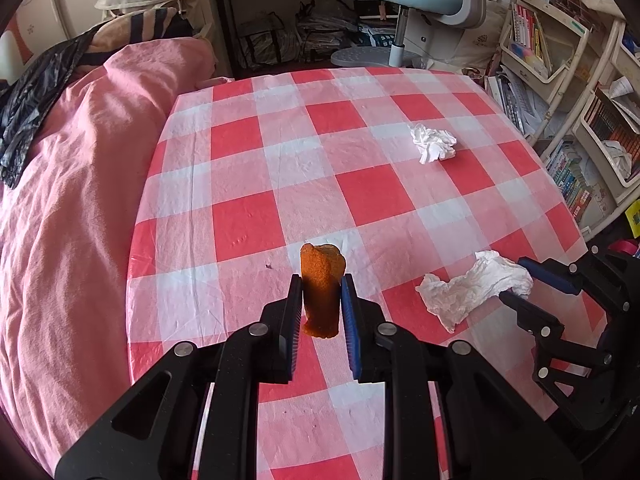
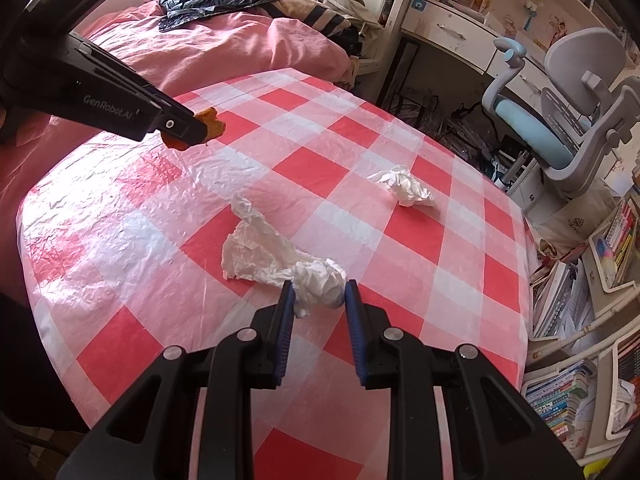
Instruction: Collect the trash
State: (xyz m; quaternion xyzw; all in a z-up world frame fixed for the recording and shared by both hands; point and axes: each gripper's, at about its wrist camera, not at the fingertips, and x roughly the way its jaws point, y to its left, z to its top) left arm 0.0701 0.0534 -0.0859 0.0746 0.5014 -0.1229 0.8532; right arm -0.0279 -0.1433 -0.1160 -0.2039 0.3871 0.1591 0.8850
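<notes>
Orange peel point(image 1: 322, 292) sits clenched in the left claw point(image 1: 321, 304), lifted for disposal; the right claw point(image 2: 319, 300) pinches crumpled tissue point(image 2: 280, 256) (another tissue point(image 2: 404, 188) at one o'clock).

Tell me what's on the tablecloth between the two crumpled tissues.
Nothing: between the near tissue, at the right gripper, and the far tissue lies only bare checkered tablecloth, clearest in the right wrist view.

Red-checked table point(image 1: 248, 216) — two crumpled tissues point(image 1: 434, 143) point(image 1: 472, 288) lie well apart on it.

Red-white checked tablecloth point(image 1: 248, 216), orange peel point(image 1: 322, 280), white tissues point(image 2: 276, 252), pink bedcover point(image 1: 72, 200)
</notes>
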